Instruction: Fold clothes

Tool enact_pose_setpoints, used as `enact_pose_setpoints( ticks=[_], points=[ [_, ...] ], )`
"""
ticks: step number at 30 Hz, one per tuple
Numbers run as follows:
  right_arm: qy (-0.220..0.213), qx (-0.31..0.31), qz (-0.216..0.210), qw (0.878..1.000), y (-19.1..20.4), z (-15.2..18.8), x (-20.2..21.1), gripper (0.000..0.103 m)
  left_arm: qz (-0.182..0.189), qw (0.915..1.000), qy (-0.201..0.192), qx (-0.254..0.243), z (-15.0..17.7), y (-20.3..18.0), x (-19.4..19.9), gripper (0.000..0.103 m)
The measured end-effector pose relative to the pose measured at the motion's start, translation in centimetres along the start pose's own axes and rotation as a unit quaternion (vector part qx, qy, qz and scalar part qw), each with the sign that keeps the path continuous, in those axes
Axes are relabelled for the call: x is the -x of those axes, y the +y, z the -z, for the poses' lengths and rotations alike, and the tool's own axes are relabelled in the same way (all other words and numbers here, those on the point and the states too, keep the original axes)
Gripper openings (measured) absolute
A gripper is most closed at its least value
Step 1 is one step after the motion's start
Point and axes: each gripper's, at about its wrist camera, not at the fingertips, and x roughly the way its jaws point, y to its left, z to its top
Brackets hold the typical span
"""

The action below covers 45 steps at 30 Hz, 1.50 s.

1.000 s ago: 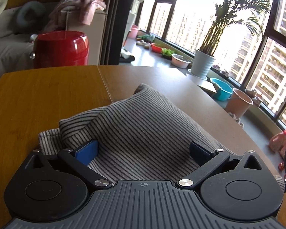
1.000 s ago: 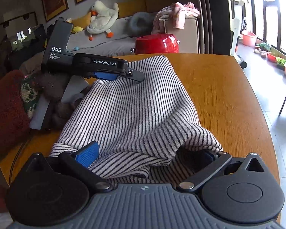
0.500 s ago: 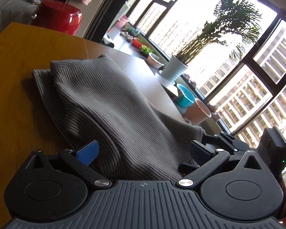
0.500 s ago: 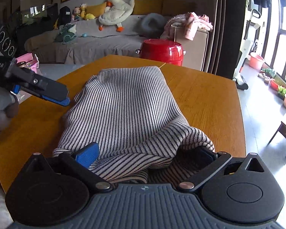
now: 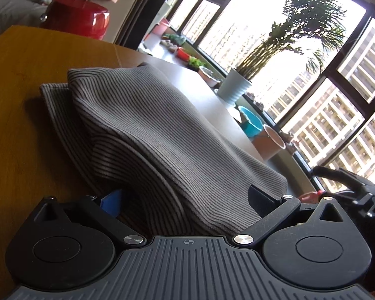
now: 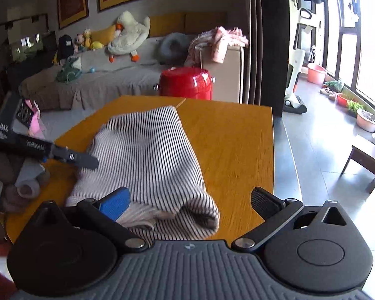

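Fold laid, both grippers spread wide, holding nothing.
The sweater lies doubled between my right gripper fingers; left gripper straddles its edge. I press edges flush.

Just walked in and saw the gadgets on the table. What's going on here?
A person is folding a striped sweater on a wooden table, with a handheld gripper in each hand. The sweater lies in a folded bundle. The right gripper is open, its fingers either side of the sweater's near end and gripping nothing. The left gripper is at the sweater's left side with cloth lying between its spread fingers; it looks open. A red pot stands beyond the table's far edge.
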Motion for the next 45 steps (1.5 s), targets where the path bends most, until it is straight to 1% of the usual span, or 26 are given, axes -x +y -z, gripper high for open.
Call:
enact_pose_setpoints(
  ticks=[2, 4, 7, 9, 11, 14, 18, 19, 23, 27, 31, 42, 45],
  points=[
    [-0.01, 0.002, 0.0, 1.0, 0.4, -0.8, -1.5, 0.103, 0.0, 1.0, -0.003, 0.002, -0.3, 0.4, 0.0, 0.103],
    [-0.006, 0.014, 0.007, 1.0, 1.2, -1.1, -3.7, 0.103, -0.003, 1.0, -0.007, 0.003, -0.7, 0.8, -0.1, 0.103],
    [0.031, 0.035, 0.028, 0.999, 2.7, -0.7, -7.9, 0.103, -0.007, 0.9999, -0.013, 0.007, -1.3, 1.8, 0.0, 0.103],
    [0.061, 0.049, 0.022, 0.997, 4.0, -0.1, -10.2, 0.103, -0.011, 0.9997, -0.018, 0.008, -1.8, 2.5, -0.1, 0.103],
    [0.071, 0.053, 0.007, 0.996, 5.0, 0.7, -11.3, 0.103, -0.016, 0.9995, -0.025, 0.008, -2.4, 3.1, -0.3, 0.103],
    [0.064, 0.021, -0.003, 0.998, 5.1, 1.4, -11.8, 0.103, -0.019, 0.9992, -0.036, 0.004, -3.2, 3.7, -0.8, 0.103],
    [0.065, -0.036, -0.007, 0.997, 4.1, 2.0, -11.9, 0.103, 0.0, 0.9988, -0.049, -0.005, -3.9, 4.7, -1.4, 0.103],
    [0.065, -0.039, -0.004, 0.997, 4.1, 2.1, -11.9, 0.103, 0.006, 0.9986, -0.052, -0.003, -4.0, 4.9, -1.5, 0.103],
    [0.059, -0.048, 0.011, 0.997, 4.4, 2.3, -11.9, 0.103, 0.024, 0.9978, -0.062, 0.007, -3.8, 5.5, -1.3, 0.103],
    [0.058, -0.049, 0.015, 0.997, 4.5, 2.3, -12.2, 0.103, 0.021, 0.9975, -0.068, 0.002, -3.7, 5.4, -1.3, 0.103],
    [0.059, -0.049, 0.021, 0.997, 4.7, 2.1, -12.4, 0.103, 0.029, 0.9971, -0.07, 0.01, -3.7, 5.8, -1.2, 0.103],
    [0.059, -0.05, 0.029, 0.997, 5.0, 2.1, -12.4, 0.103, 0.028, 0.997, -0.071, 0.009, -3.9, 5.9, -1.3, 0.103],
    [0.059, -0.052, 0.028, 0.997, 5.0, 2.0, -12.5, 0.103, 0.023, 0.9972, -0.071, 0.004, -3.8, 5.7, -1.4, 0.103]
  ],
)
